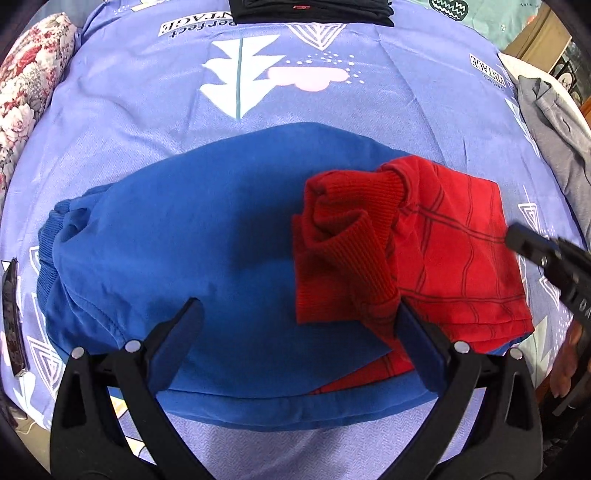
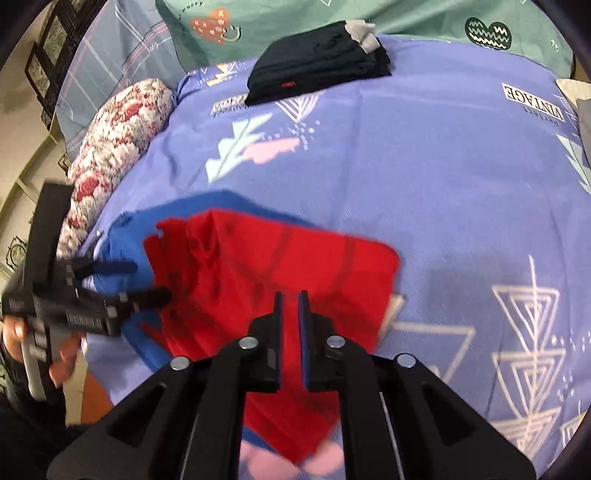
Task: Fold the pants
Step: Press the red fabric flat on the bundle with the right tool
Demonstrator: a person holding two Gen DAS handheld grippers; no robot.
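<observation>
The pants (image 1: pixel 207 236) lie folded on the lilac bed sheet (image 1: pixel 140 110): a blue upper part with red legs (image 1: pixel 454 243) and ribbed red cuffs (image 1: pixel 340 240) doubled over it on the right. My left gripper (image 1: pixel 299 310) hovers over the near edge, jaws wide open, its right finger against the red cloth. In the right wrist view it (image 2: pixel 144 280) stands open at the pants' left side. My right gripper (image 2: pixel 290 299) hangs above the red legs (image 2: pixel 280 266), jaws a narrow slit apart with nothing between them. Its tip (image 1: pixel 517 236) enters the left wrist view from the right.
A folded black garment (image 2: pixel 317 62) lies at the far side of the bed. A floral bolster (image 2: pixel 122 136) runs along the left, green pillows (image 2: pixel 388 18) sit behind, and a grey garment (image 1: pixel 554 140) lies at the right edge. A dark flat object (image 1: pixel 11 314) rests far left.
</observation>
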